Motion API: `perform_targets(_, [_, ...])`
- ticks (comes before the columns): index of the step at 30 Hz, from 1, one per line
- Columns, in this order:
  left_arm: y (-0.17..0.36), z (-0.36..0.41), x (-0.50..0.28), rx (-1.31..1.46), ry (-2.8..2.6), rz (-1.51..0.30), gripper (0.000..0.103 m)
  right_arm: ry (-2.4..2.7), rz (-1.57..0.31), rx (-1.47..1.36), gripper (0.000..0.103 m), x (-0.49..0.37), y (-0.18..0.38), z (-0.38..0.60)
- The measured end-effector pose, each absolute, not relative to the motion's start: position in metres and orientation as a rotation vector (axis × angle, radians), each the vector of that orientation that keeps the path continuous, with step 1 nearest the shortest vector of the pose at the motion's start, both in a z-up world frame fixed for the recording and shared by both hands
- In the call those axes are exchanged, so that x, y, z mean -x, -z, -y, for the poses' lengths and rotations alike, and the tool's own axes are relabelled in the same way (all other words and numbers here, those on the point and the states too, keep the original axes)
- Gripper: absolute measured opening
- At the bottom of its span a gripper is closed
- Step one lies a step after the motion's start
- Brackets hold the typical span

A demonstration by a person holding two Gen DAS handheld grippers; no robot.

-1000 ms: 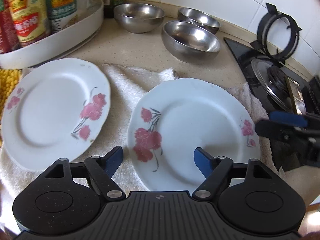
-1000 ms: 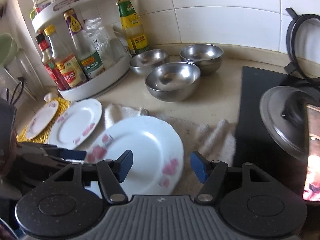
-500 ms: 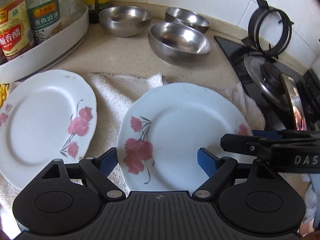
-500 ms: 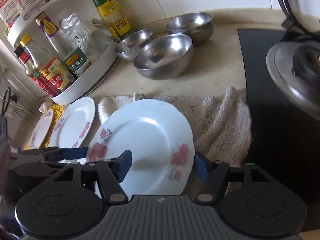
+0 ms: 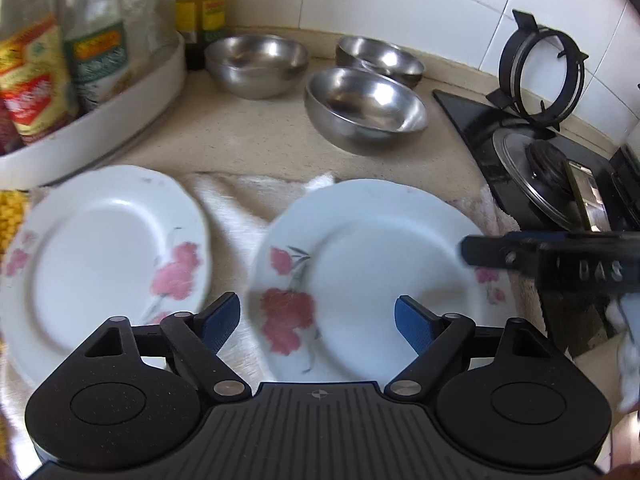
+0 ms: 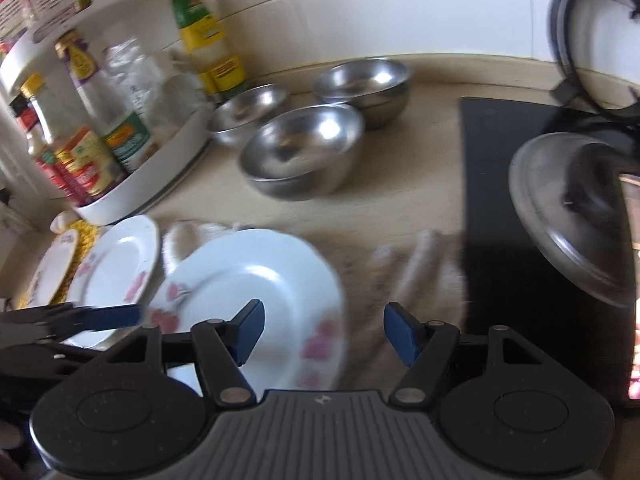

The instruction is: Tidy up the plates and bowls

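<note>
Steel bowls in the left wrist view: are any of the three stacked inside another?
No: the three steel bowls each sit separately on the counter, none nested in another.

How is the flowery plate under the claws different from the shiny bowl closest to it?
The flowery plate is white with pink flowers; the shiny bowl is plain metal. The plate is flat and shallow, the bowl deep and rounded. The plate lies on the towel, the bowl on bare counter. Both are round and empty.

L hand-held gripper jaws opening wider over plate.
</note>
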State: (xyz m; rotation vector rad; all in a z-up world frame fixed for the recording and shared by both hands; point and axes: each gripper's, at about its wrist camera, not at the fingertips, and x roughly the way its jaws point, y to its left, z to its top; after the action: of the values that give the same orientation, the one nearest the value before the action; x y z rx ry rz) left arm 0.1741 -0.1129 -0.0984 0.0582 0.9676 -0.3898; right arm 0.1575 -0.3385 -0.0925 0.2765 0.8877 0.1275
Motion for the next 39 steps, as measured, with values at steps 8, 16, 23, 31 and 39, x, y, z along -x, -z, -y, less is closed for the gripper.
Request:
perform_targets(8, [0.082,0.027,-0.171,0.044,0.181,-0.967,0.094,-0.362,-0.838,-0.200,0.083,-0.197,0.075,0.267])
perform_targets(16, [0.092,-0.032,-0.183,0.137,0.042,-0.996,0.094,-0.541,-0.918,-0.113,0.083,-0.251,0.092,0.185])
perform_targets(23, [0.104,-0.049,-0.195,0.172,0.065,-1.012,0.095,-0.614,-0.994,-0.139,0.083,-0.272,0.106,0.157])
perform_targets(31, [0.102,-0.050,-0.207,0.173,0.135,-1.007,0.098,-0.534,-1.008,-0.098,0.087,-0.288,0.099,0.157])
perform_targets(39, [0.107,-0.044,-0.225,0.177,0.161,-1.010,0.101,-0.632,-1.070,-0.208,0.098,-0.298,0.123,0.159])
